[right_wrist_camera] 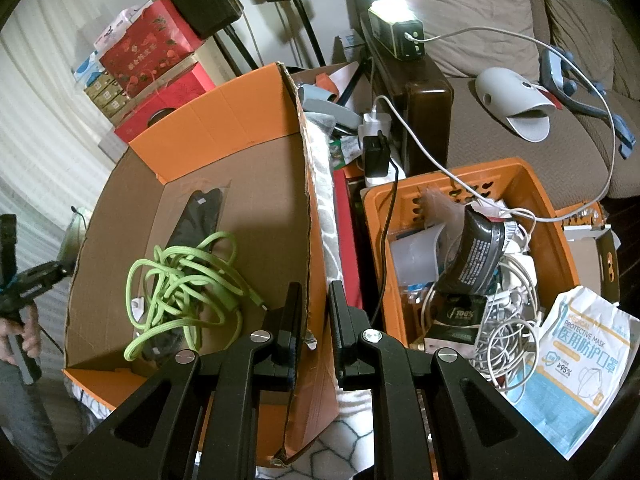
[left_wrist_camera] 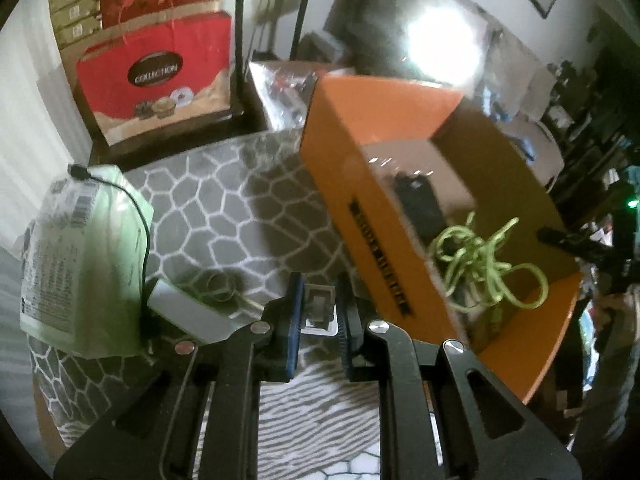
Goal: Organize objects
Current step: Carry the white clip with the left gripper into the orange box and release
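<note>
An orange cardboard box (right_wrist_camera: 224, 120) holds a tangled green cable (right_wrist_camera: 180, 280) and a black item in a clear sleeve (right_wrist_camera: 200, 216). My right gripper (right_wrist_camera: 316, 316) is shut on the box's right wall. In the left wrist view the same box (left_wrist_camera: 360, 200) stands to the right on a grey patterned cloth (left_wrist_camera: 224, 208). There my left gripper (left_wrist_camera: 319, 320) is shut on a small flat packet (left_wrist_camera: 318, 304), held just above the cloth beside the box's near wall. The left gripper (right_wrist_camera: 28, 280) also shows at the far left of the right wrist view, in a person's hand.
A green pouch (left_wrist_camera: 88, 256) with a black cable, a white block (left_wrist_camera: 184, 312) and a wire loop (left_wrist_camera: 216, 288) lie left of my left gripper. Right of the box, an orange plastic basket (right_wrist_camera: 532, 184) is full of cables and packets. A mask pack (right_wrist_camera: 584, 360) lies beside it.
</note>
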A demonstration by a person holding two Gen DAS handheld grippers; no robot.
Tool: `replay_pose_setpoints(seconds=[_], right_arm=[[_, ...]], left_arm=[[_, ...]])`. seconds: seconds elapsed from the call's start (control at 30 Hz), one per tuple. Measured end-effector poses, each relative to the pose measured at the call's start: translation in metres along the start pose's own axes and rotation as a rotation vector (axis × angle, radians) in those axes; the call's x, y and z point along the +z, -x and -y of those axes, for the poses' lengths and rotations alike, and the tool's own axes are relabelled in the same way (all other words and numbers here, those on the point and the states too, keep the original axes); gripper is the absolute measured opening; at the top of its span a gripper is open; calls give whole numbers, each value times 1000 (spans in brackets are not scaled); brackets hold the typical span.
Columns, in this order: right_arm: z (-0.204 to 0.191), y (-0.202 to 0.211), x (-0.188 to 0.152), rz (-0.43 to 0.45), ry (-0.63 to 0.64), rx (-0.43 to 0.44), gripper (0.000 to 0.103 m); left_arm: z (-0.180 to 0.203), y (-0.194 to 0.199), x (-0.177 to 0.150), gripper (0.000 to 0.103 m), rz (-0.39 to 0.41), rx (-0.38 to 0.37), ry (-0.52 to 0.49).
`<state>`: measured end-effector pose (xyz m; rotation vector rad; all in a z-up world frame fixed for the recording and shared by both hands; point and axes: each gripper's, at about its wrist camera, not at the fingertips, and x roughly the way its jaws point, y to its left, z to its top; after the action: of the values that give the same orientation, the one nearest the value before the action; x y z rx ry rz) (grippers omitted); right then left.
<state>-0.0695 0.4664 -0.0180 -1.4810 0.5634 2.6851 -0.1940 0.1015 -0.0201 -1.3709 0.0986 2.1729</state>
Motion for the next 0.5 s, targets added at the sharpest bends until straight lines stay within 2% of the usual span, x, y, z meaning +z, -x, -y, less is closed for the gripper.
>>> replay_pose_setpoints(seconds=[0.23,0.5], right_arm=[[0,0,1,0,-1,-1,12],[0,0,0,0,-1,-1,12]], left_arm=[[24,27,9,15,72,-52,-14],[57,38,8,15,87,-144,-48]])
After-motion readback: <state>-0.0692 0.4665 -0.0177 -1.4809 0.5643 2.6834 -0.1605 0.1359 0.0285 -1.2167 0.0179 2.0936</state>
